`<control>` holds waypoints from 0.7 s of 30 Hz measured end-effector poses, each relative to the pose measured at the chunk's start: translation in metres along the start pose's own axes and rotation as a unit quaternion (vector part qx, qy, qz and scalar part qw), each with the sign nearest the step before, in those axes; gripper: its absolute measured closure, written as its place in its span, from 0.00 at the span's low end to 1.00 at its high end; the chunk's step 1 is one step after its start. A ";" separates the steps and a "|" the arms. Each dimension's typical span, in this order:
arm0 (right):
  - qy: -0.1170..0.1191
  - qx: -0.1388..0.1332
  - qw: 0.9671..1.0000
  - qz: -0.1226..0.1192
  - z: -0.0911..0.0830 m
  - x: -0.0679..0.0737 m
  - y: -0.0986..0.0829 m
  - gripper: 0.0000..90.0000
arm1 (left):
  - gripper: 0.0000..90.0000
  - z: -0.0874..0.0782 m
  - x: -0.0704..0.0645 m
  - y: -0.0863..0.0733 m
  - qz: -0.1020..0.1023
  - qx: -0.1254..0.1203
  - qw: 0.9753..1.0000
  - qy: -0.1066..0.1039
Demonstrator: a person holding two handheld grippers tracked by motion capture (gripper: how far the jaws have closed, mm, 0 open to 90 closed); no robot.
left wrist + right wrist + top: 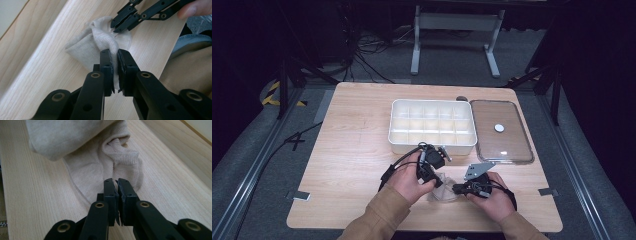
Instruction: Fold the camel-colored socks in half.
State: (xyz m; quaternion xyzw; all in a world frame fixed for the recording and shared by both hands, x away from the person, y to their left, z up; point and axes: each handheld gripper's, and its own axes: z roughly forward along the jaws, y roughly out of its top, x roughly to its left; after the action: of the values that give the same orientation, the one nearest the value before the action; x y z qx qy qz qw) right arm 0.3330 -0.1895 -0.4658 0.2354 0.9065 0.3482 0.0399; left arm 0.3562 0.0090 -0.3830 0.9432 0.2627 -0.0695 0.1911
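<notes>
**Both grippers pinching the sock, mid-fold**

High view: sock point(443, 192) lies on the table point(352, 150) between both hands, near the front edge.

Left gripper view: left gripper point(114, 61) fingers clamp a bunched fold.

Right gripper view: right gripper point(116, 185) fingers pinch the sock's edge. The next move probably calls for coordinated lifting.

High view: fixed above, facing forward and down on the table point(352, 150). Gripper views: each rides close behind its own jaws, facing the sock point(100, 40) just ahead (shared by all three views).
</notes>
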 end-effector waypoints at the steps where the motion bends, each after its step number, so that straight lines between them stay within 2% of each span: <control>1: 0.001 -0.001 1.000 -0.001 0.000 0.000 0.000 0.95 | 0.92 0.002 -0.001 0.002 0.000 0.000 1.000 0.000; 11: 0.006 -0.006 1.000 0.003 0.000 -0.002 -0.002 0.95 | 0.92 0.011 -0.006 0.010 0.012 0.000 1.000 -0.007; 16: 0.012 -0.011 1.000 0.013 0.000 -0.003 -0.003 0.96 | 0.92 0.011 -0.011 0.015 0.019 -0.015 1.000 -0.011; 21: 0.016 -0.017 1.000 0.013 0.002 -0.003 -0.003 0.96 | 0.92 0.024 -0.012 0.026 0.022 -0.017 0.999 -0.024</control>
State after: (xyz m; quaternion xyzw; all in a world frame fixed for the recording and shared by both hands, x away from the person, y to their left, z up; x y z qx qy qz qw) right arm 0.3345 -0.1917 -0.4694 0.2410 0.8978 0.3678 0.0245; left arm 0.3589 -0.0263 -0.3939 0.9434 0.2382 -0.0833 0.2153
